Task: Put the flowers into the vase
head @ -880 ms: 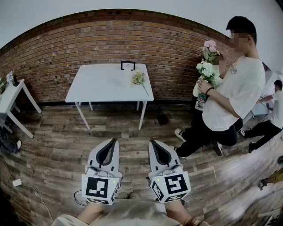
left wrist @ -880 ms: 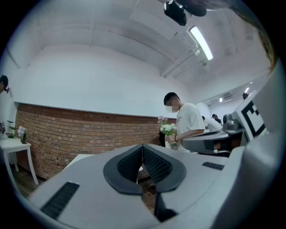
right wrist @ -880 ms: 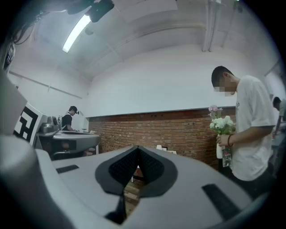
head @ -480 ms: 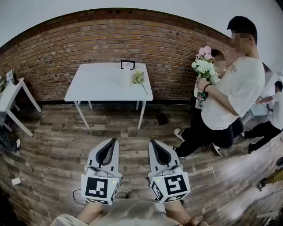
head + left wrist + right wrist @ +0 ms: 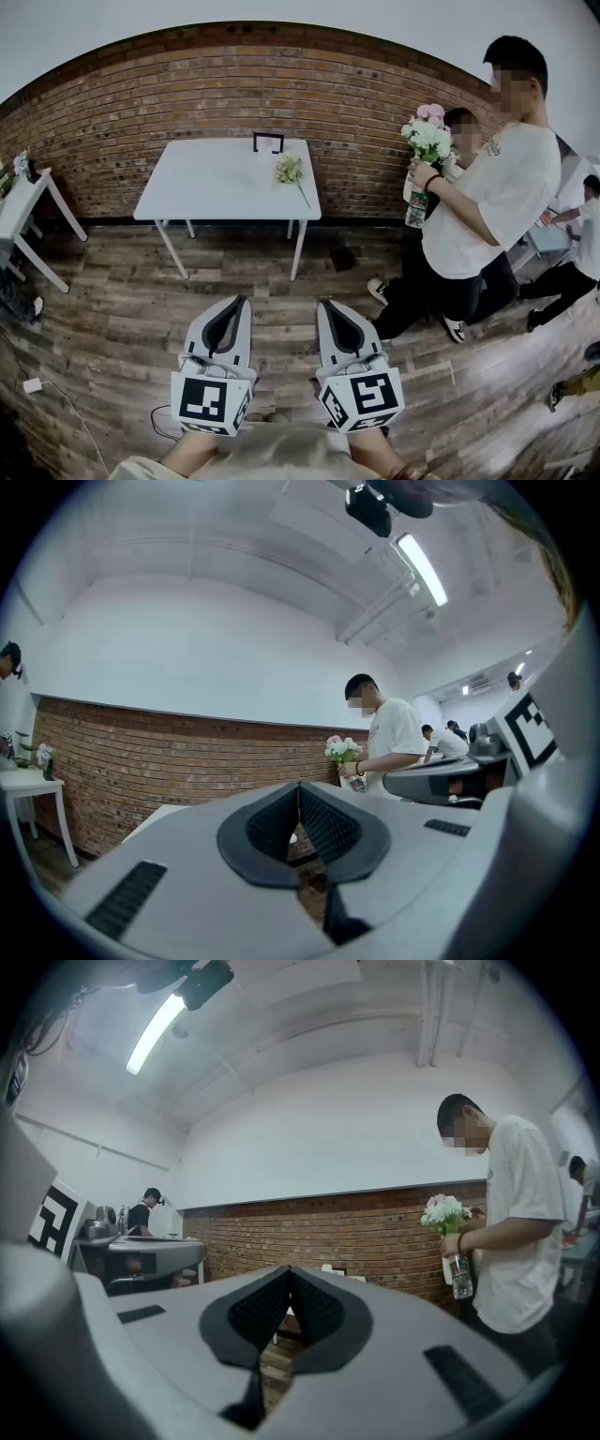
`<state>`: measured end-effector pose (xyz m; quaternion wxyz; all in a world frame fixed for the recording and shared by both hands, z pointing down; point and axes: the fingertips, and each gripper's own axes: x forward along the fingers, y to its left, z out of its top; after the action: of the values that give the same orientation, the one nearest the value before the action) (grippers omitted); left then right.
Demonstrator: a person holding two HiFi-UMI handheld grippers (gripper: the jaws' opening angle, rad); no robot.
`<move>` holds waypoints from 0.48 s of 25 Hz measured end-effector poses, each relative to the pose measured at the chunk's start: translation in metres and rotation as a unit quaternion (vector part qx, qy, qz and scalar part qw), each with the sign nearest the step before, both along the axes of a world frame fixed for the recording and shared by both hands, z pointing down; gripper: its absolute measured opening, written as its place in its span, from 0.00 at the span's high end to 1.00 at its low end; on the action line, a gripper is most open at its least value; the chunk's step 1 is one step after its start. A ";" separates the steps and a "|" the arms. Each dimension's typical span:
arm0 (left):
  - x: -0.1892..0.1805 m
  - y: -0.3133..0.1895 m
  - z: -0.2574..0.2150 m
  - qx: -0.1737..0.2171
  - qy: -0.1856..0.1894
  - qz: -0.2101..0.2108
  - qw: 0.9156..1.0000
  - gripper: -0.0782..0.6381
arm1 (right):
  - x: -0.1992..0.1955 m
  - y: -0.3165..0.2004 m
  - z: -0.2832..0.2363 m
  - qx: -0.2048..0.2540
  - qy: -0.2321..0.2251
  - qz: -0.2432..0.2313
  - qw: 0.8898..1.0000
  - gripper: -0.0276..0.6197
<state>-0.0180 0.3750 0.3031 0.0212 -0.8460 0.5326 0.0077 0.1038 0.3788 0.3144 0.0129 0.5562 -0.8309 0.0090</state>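
Two grippers low in the head view, side by side, pointing level at the far wall.

Brick wall [image 5: 187,84] spans the far side; plank floor [image 5: 112,309] in front of it. White tabletop [image 5: 216,178] stands against the wall, left of centre and well apart from both grippers. A person [image 5: 497,197] in a white shirt stands at the right, near the wall, clear of the tabletop.

Left gripper [image 5: 241,300]: jaws fully together, dark pads meeting, nothing between them. Right gripper [image 5: 324,303]: same, pads pressed together, empty.

The person holds a bunch of flowers [image 5: 427,136], white and pink, at chest height. The stems sit in a pale vase [image 5: 409,190] gripped in the hand, with a small bottle [image 5: 416,210] in the same hand.

On the tabletop, toward its right far corner, lies a single flower stem [image 5: 291,170], pale bloom toward the wall. Just behind it stands a small dark-framed card [image 5: 268,142] at the far edge.
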 end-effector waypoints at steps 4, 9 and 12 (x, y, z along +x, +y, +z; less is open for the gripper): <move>0.001 -0.006 0.002 -0.001 0.003 -0.005 1.000 0.88 | 0.003 -0.007 0.000 0.001 -0.002 -0.004 1.000 0.95; 0.000 -0.014 0.005 -0.006 0.004 -0.013 1.000 0.88 | 0.006 -0.014 0.002 -0.002 -0.001 -0.008 1.000 0.95; 0.001 -0.017 0.006 -0.006 0.002 -0.015 1.000 0.88 | 0.008 -0.017 0.003 -0.001 -0.002 -0.010 1.000 0.95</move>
<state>-0.0165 0.3576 0.3090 0.0156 -0.8381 0.5452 0.0060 0.1117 0.3616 0.3176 0.0122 0.5480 -0.8363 0.0111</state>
